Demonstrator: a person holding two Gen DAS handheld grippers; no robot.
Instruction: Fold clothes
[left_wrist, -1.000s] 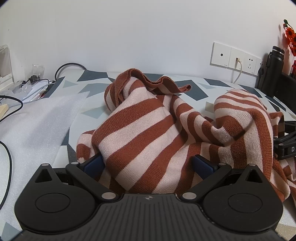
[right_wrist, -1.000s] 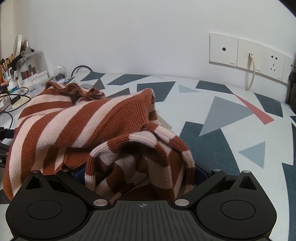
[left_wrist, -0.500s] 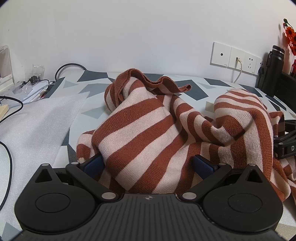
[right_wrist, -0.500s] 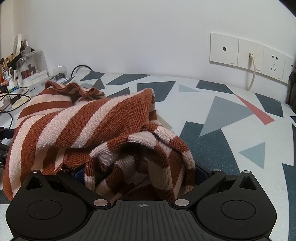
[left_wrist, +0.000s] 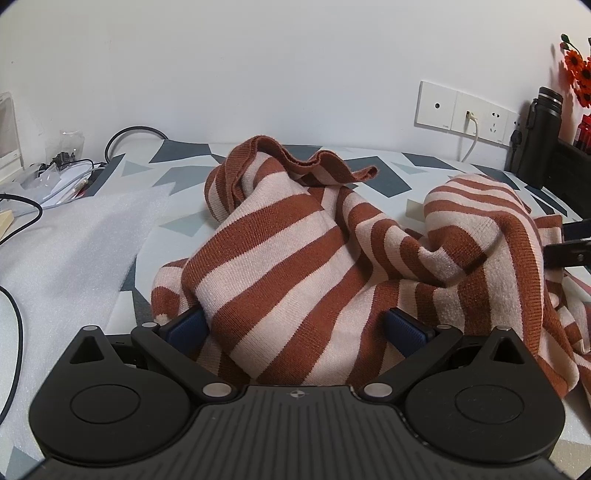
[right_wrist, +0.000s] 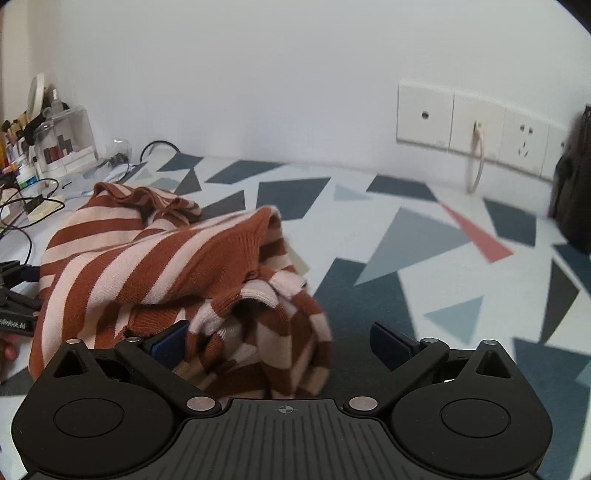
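Observation:
A rust-and-pink striped sweater (left_wrist: 295, 258) lies crumpled on the patterned table cover (left_wrist: 177, 173). My left gripper (left_wrist: 297, 326) stands open and wide at its near edge, with a thick fold bulging up between the blue pads. The right gripper (right_wrist: 280, 341) is open with its jaws closing slightly. A bunched part of the sweater (right_wrist: 166, 258) sits between them against the left pad (right_wrist: 168, 345), while the right pad (right_wrist: 391, 341) is bare over the table. Each gripper shows as black parts at the edge of the other's view.
A white foam sheet (left_wrist: 66, 236) and cables (left_wrist: 14, 314) lie to the left. Wall sockets (left_wrist: 465, 110) with a plugged cord, a black bottle (left_wrist: 543, 136) and orange flowers stand at the back right. A clear organiser (right_wrist: 62, 144) with small items sits far left.
The right gripper has lifted and shifted right. The sweater fold that filled its jaws now sits low against the left pad, leaving the right pad free. The left view is unchanged.

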